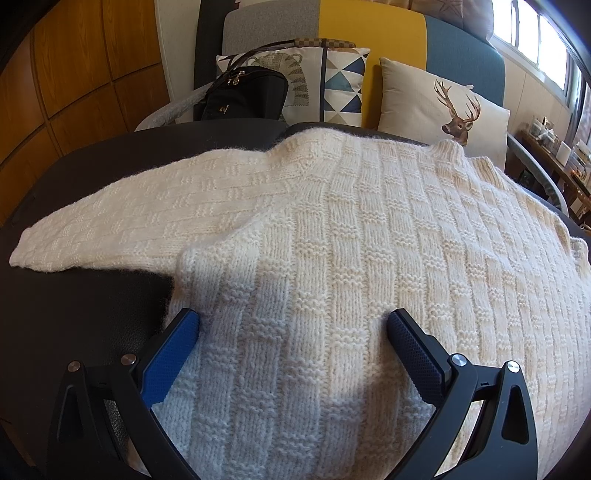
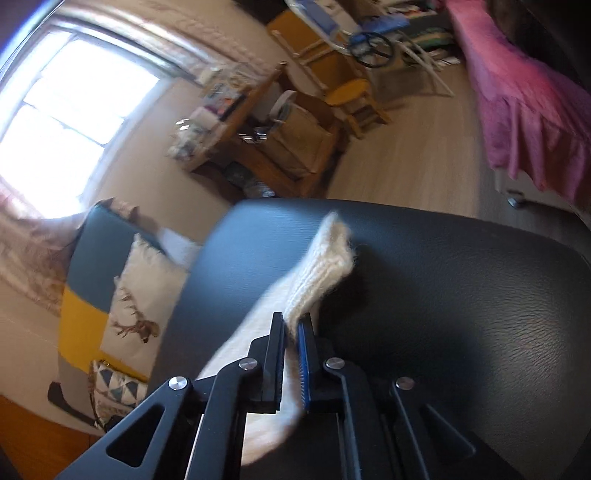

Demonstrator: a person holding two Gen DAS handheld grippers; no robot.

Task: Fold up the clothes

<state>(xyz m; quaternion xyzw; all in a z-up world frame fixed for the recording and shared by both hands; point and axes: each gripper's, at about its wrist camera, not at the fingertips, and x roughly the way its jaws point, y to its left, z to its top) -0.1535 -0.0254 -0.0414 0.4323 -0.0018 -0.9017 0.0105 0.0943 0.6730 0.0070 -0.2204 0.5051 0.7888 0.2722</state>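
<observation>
Cream knit sweater [image 1: 332,236] spread flat, face or back up, over a dark leather-look surface [image 1: 92,314], most likely an ottoman or padded table. Body panel covering the middle and right of that surface, collar [image 1: 448,147] toward the far edge by the cushions. One sleeve [image 1: 129,221] stretched out straight toward the left edge, cuff lying near the left rim.

Left gripper [image 1: 293,325] poised low over the near hem of the sweater, fingers spread wide with knit showing between them, nothing pinched. Probably hovering there to pin or take the hem; cannot be settled from this view.

Right gripper [image 2: 291,332] tilted steeply, fingers clenched on the ribbed cuff of the other sleeve [image 2: 321,269]. Cuff standing up out of the grip, lifted clear of the dark surface near its right edge, rest of the sleeve trailing back under the tool. Right view blurred, suggesting motion. Held raised most likely to carry the sleeve across the body panel, the usual way of narrowing a sweater for folding.

Beyond the far edge: deer-print cushion [image 1: 443,107], geometric cushion [image 1: 332,85] and a black handbag [image 1: 247,96] on a grey, yellow and blue sofa [image 1: 369,33]. Bright window [image 2: 66,107] and a cluttered wooden desk [image 2: 258,122] in the right view.

Sweater mostly laid open, one sleeve flat, one in the air.
</observation>
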